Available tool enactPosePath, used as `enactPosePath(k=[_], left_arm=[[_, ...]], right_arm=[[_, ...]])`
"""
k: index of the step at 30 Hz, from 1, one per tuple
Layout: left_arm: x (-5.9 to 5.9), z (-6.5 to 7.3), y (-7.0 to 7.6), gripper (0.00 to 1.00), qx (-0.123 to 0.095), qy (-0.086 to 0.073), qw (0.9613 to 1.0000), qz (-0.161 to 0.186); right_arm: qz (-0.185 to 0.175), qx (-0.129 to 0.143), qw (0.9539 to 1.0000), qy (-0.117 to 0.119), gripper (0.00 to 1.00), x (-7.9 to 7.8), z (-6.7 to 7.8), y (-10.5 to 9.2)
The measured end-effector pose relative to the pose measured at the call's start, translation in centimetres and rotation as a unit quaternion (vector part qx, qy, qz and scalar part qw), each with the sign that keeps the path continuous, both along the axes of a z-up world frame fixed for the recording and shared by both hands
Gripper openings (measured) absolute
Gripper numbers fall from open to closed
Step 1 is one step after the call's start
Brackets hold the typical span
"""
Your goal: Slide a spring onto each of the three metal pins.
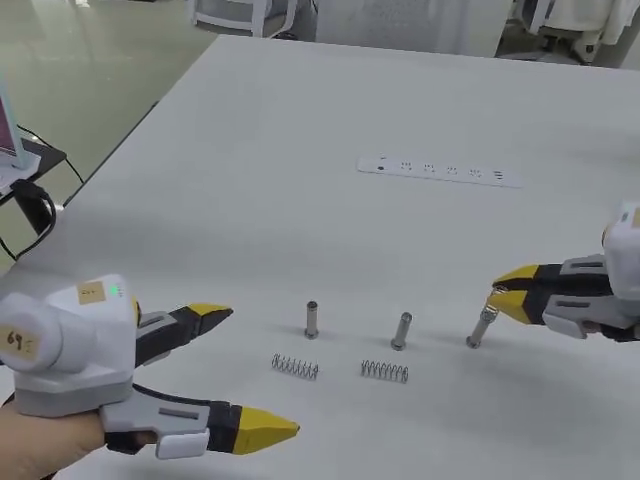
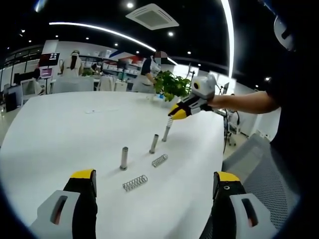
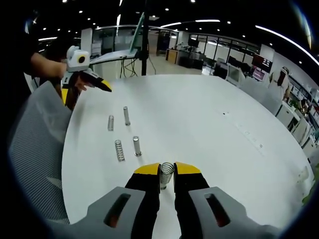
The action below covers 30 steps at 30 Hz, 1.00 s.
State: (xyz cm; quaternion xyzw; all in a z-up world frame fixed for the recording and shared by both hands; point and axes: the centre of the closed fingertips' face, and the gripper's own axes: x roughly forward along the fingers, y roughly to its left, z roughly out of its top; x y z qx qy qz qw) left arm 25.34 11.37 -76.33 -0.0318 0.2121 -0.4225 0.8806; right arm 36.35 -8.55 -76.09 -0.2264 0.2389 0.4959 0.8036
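Note:
Three short metal pins stand in a row on the white table: left pin [image 1: 311, 319], middle pin [image 1: 401, 331], right pin [image 1: 481, 327]. Two loose springs [image 1: 295, 367] [image 1: 385, 372] lie in front of the first two. My right gripper [image 1: 497, 292] is shut on a third spring [image 3: 166, 174], held at the top of the right pin [image 2: 167, 130]. My left gripper [image 1: 250, 372] is open at the near left, well short of the nearest spring [image 2: 135, 182] and pin [image 2: 124, 158], with nothing between its jaws.
A white power strip [image 1: 437, 170] lies flat further back on the table. The table's left edge [image 1: 110, 150] drops off to the floor. A grey mesh chair [image 3: 40, 144] stands at the near side of the table. People stand far off in the office.

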Motion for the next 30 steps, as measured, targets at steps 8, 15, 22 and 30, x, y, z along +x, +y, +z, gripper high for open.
enactPosePath(k=[8,15,22,30], left_arm=[[-0.1,0.0,0.0,0.94,0.0,0.001,1.0,0.0],[-0.1,-0.1,0.1,0.94,0.0,0.002,1.0,0.001],[-0.1,-0.1,0.1,0.93,0.001,0.003,1.0,0.001],[-0.2,-0.1,0.2,0.93,-0.001,0.004,1.0,0.002]], right_arm=[[-0.002,-0.007,0.9999,0.008,0.07,-0.2,-0.9,0.0],[-0.003,-0.021,0.9997,0.014,0.07,-0.3,-2.2,-0.3],[0.0,-0.04,0.999,0.018,0.07,-0.7,-3.4,-0.2],[-0.004,-0.059,0.9977,0.033,0.08,-1.0,-4.7,-0.5]])
